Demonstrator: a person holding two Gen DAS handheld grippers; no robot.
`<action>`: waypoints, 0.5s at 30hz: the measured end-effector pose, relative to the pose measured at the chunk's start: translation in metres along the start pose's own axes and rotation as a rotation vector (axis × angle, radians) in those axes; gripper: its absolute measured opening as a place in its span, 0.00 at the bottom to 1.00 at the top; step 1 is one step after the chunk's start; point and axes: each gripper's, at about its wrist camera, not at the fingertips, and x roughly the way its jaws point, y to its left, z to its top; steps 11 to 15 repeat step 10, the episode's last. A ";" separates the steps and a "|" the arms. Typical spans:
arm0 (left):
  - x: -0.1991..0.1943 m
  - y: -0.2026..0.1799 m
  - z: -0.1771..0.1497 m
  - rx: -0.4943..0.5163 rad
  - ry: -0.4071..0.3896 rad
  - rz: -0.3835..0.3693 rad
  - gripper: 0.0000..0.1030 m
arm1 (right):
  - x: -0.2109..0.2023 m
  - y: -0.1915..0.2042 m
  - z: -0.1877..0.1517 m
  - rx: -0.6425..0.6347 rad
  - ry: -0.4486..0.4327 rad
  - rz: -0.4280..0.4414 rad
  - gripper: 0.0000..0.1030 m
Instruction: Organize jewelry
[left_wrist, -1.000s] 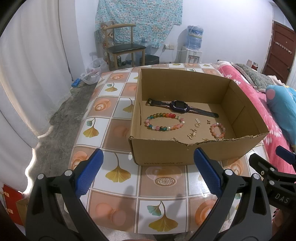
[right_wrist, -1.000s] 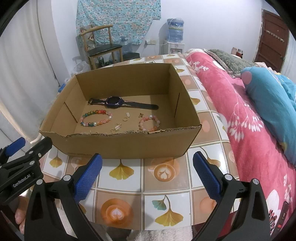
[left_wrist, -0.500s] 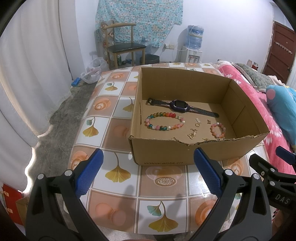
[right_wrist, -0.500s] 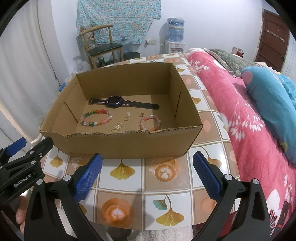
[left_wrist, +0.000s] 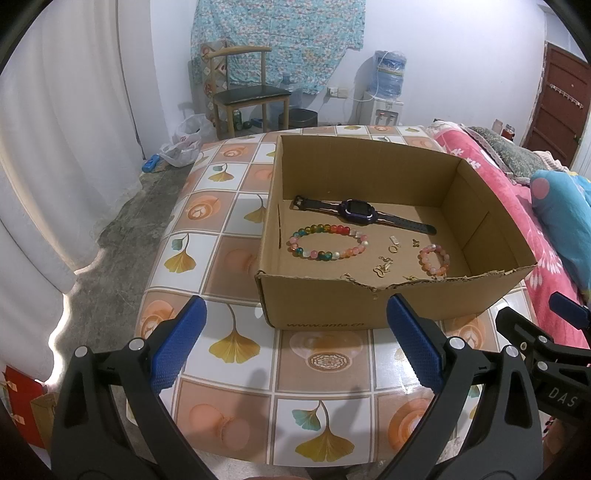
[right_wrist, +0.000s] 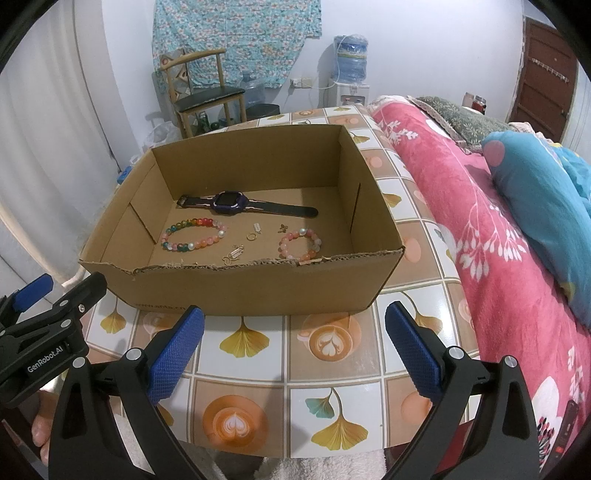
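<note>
An open cardboard box stands on the tiled table. Inside lie a purple-faced watch, a large multicoloured bead bracelet, a small pink bead bracelet and several tiny gold pieces. My left gripper is open, hovering over the table in front of the box's near wall, nothing between its blue pads. My right gripper is open too, also short of the box and empty.
A pink floral bedspread with a blue pillow borders the table's right side. A wooden chair, a water dispenser and a plastic bag stand beyond the table. White curtains hang on the left.
Both grippers have crept slightly forward towards the box. Nothing in the box has moved, and both stay open.
</note>
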 end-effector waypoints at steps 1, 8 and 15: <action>0.000 0.000 0.000 -0.001 0.001 0.000 0.92 | 0.000 0.000 0.000 0.000 0.000 0.000 0.93; 0.001 -0.003 -0.002 0.003 0.008 -0.005 0.92 | 0.000 0.000 0.000 0.001 0.000 0.001 0.93; 0.001 -0.005 -0.003 0.004 0.008 -0.005 0.92 | 0.000 -0.001 0.000 0.001 0.000 0.001 0.93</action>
